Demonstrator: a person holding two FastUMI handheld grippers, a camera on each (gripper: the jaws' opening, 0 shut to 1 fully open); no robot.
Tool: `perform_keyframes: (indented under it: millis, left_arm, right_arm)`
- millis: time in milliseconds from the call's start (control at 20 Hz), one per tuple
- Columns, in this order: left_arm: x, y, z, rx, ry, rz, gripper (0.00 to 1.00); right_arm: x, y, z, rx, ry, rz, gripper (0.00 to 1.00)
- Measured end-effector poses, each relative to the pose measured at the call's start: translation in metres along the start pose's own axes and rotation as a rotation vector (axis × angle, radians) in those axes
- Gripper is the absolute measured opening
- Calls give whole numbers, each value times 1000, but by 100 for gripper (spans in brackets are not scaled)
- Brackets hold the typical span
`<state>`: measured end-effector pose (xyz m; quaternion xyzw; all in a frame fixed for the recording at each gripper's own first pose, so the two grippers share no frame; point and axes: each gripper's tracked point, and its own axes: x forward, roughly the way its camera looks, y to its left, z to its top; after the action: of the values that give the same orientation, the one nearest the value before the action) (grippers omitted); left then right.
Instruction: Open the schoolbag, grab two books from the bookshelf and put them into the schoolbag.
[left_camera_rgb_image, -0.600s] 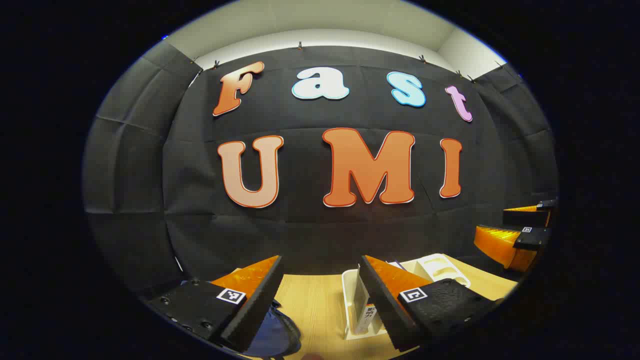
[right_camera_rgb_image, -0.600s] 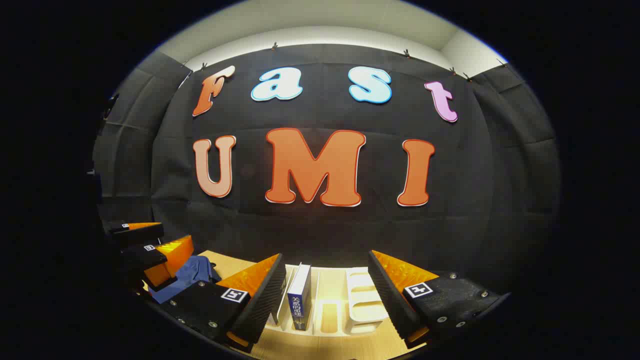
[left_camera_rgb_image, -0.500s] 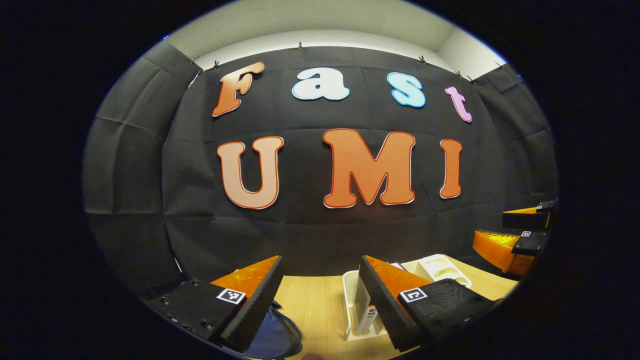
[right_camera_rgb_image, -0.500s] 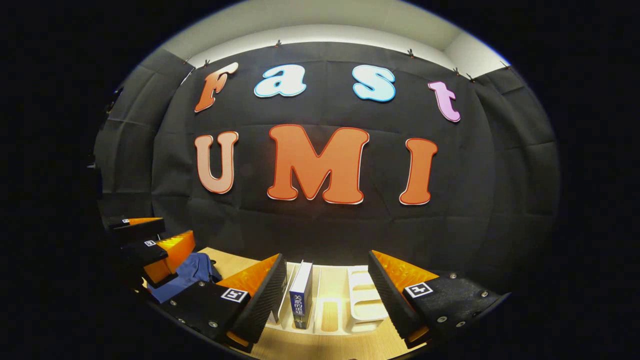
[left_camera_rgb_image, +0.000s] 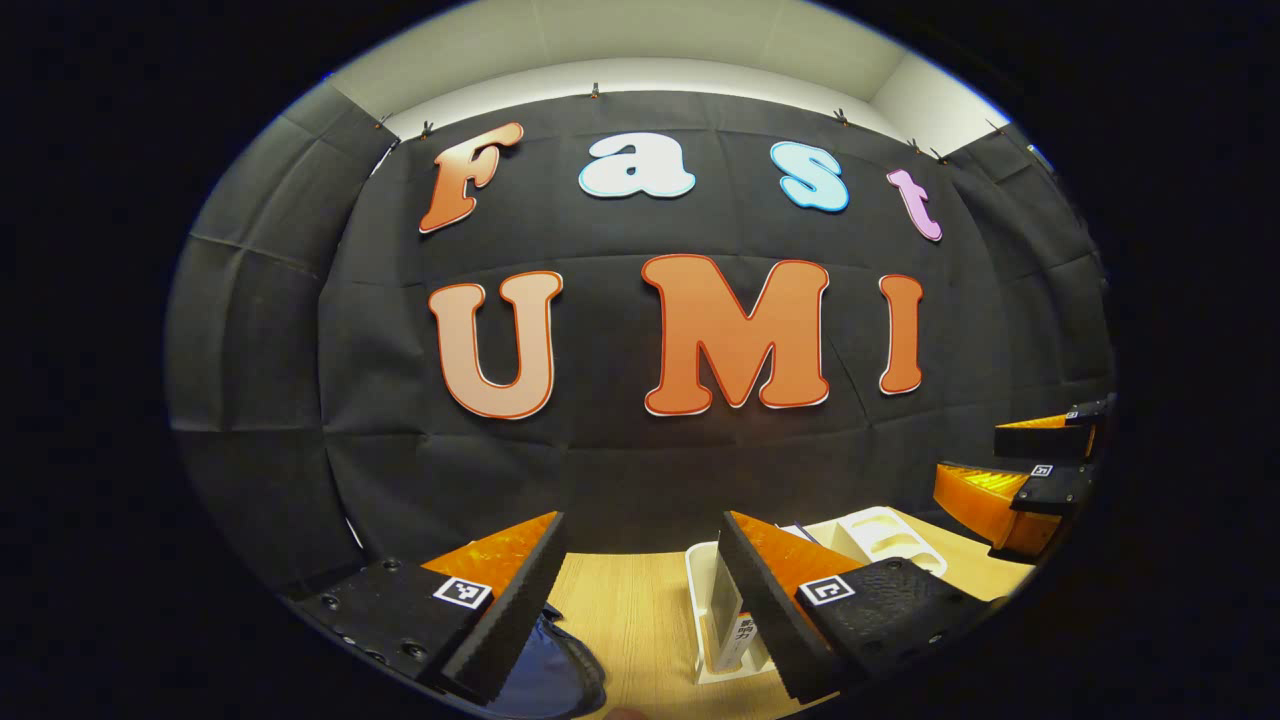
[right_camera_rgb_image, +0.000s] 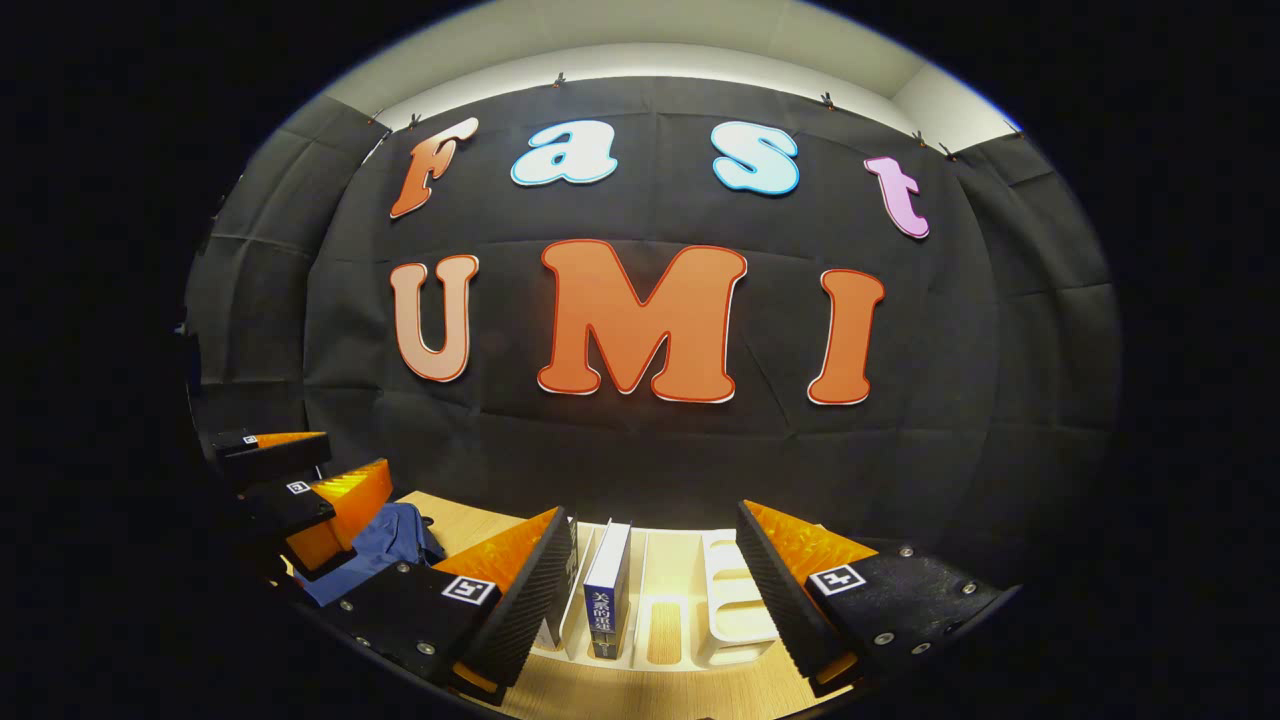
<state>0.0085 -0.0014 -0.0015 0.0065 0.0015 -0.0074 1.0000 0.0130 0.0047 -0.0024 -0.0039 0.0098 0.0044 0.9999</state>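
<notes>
1. Right gripper view: the right gripper (right_camera_rgb_image: 655, 590) hangs with fingers apart above the white bookshelf (right_camera_rgb_image: 735, 615), a blue book (right_camera_rgb_image: 607, 595) upright between them, untouched.
2. Left gripper (left_camera_rgb_image: 635, 600) is likewise spread over the worktop (left_camera_rgb_image: 630, 610); the blue schoolbag (left_camera_rgb_image: 545, 680) lies just below.
3. Risk, I'd say: a descent off-centre could catch the neighbouring book or tip the rack.
4. Spine lettering is too small to read.

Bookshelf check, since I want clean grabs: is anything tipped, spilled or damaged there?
Nothing stands out. The blue book stands upright in a slot of the white bookshelf on the wooden table; both the left gripper and right gripper are open.
</notes>
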Motion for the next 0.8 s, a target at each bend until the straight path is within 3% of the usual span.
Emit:
perform_keyframes:
  millis: [800]
  left_arm:
    - [1,-6,-2,12,19,-3,99]
  right_arm:
    - [-2,-5,-5,9,8,1,98]
